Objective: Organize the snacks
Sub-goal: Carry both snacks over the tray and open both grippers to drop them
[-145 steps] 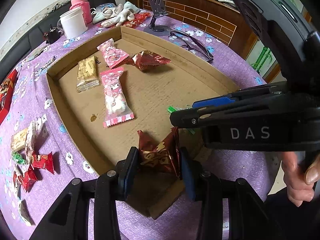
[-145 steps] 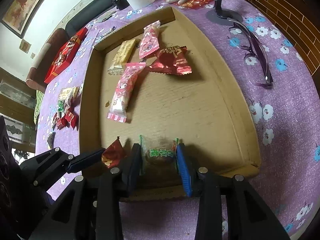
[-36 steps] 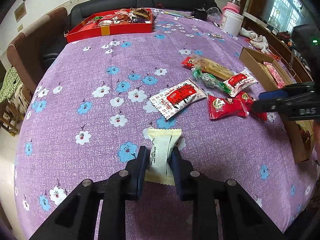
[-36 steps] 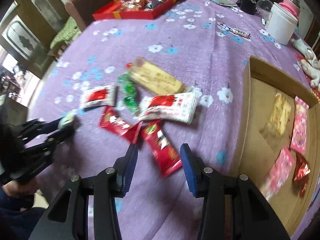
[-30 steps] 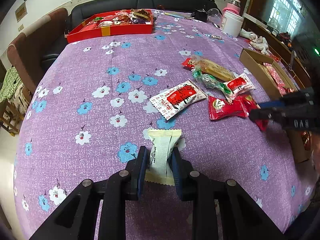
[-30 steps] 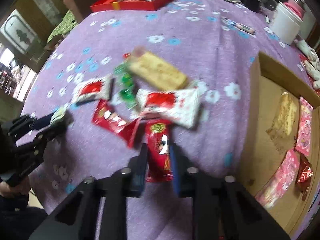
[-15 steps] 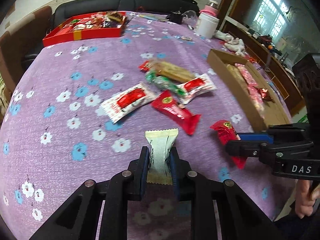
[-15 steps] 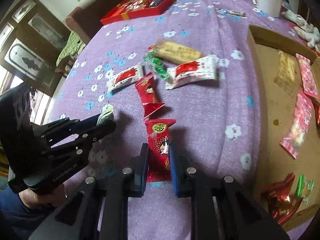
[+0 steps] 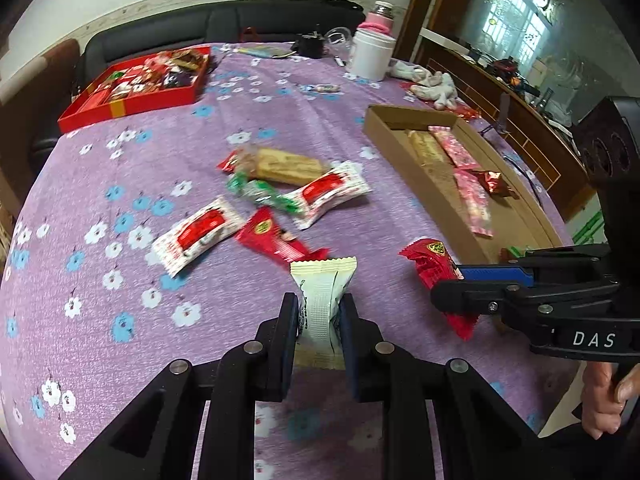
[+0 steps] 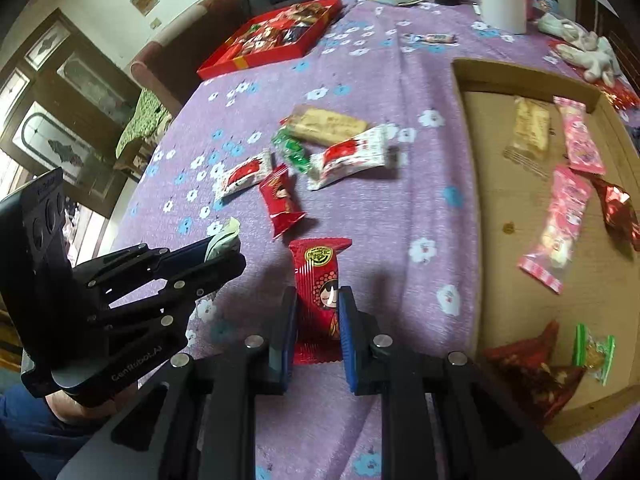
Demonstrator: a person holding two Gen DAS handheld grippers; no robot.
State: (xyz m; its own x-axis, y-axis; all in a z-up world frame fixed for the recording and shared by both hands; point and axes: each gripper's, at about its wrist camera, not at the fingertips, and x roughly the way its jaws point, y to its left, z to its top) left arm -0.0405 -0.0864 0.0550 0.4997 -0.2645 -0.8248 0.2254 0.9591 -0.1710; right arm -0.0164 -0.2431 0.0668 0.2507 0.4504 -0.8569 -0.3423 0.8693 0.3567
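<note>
We hold one snack in each gripper, above the purple flowered tablecloth [image 9: 120,184].
Our left gripper [image 9: 319,322] is closed on a cream-white wrapped bar [image 9: 322,300]; our right gripper [image 10: 317,314] is closed on a red cartoon-printed packet [image 10: 319,292], near the brown cardboard tray [image 10: 468,92].

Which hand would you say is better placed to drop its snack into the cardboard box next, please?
Probably the right. Its tongs grip the red packet beside the cardboard box; the left tongs, holding the cream packet, sit farther away.
</note>
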